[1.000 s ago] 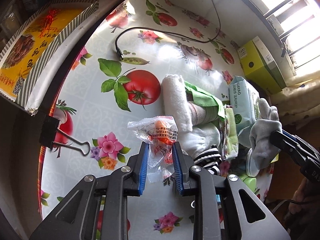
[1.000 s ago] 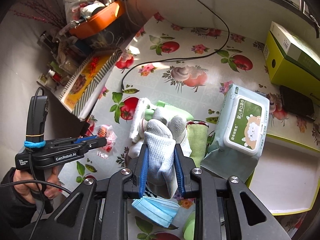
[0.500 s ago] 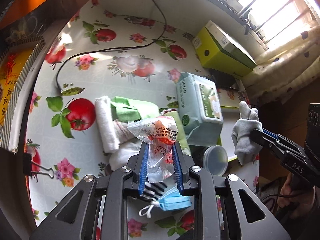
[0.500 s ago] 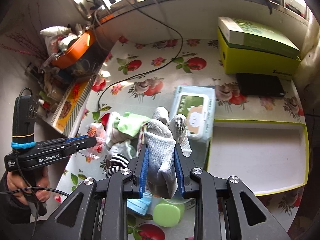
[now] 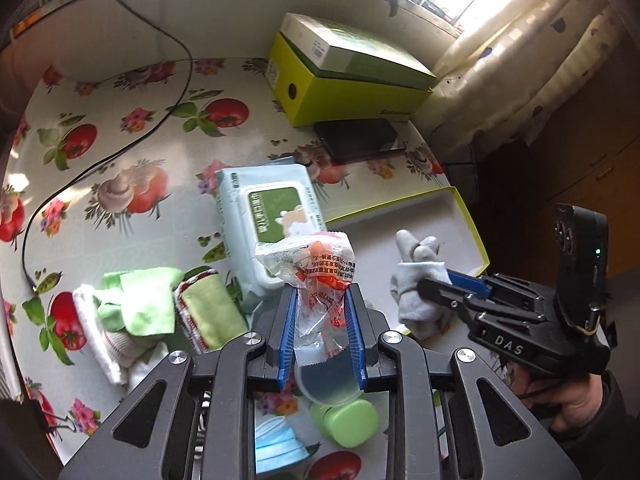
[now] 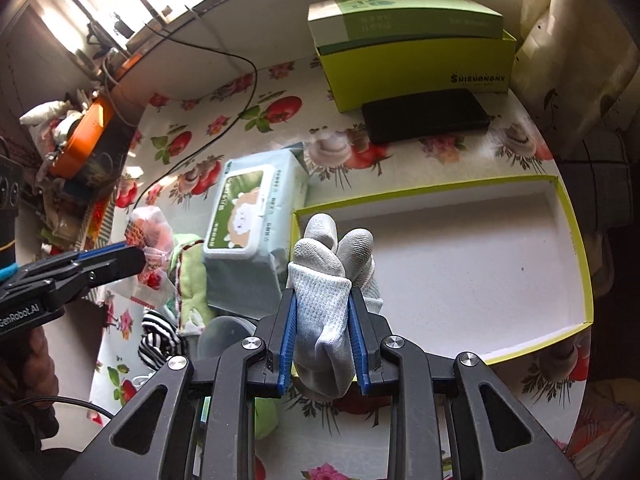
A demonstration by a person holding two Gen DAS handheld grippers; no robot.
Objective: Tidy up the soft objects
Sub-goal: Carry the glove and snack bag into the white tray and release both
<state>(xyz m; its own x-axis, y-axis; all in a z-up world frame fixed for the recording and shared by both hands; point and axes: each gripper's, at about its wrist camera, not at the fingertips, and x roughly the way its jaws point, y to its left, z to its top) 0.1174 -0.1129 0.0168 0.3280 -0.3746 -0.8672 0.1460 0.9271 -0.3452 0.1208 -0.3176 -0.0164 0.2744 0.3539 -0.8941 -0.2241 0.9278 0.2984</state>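
Note:
My left gripper (image 5: 321, 332) is shut on a crinkled clear plastic packet with red print (image 5: 316, 272), held above the table; it also shows in the right wrist view (image 6: 148, 240). My right gripper (image 6: 322, 340) is shut on a grey-white work glove (image 6: 332, 280), held over the near left corner of an open white tray with a yellow-green rim (image 6: 576, 248). The glove (image 5: 416, 280) and the tray (image 5: 472, 220) also show in the left wrist view. Folded green cloths and a white towel (image 5: 136, 304) lie at the left.
A wet-wipes pack (image 5: 268, 216) lies beside the tray. A yellow-green box (image 6: 420, 56) and a black flat case (image 6: 424, 116) stand at the back. A striped sock (image 6: 160, 340), blue face mask (image 5: 276, 448), green lid (image 5: 348, 420) and clear tub lie near me. A black cable (image 5: 100, 160) crosses the cloth.
Both grippers have swung right towards the tray, each still holding its object. The glove now hangs over the tray's near left corner; the packet is above the wipes pack.

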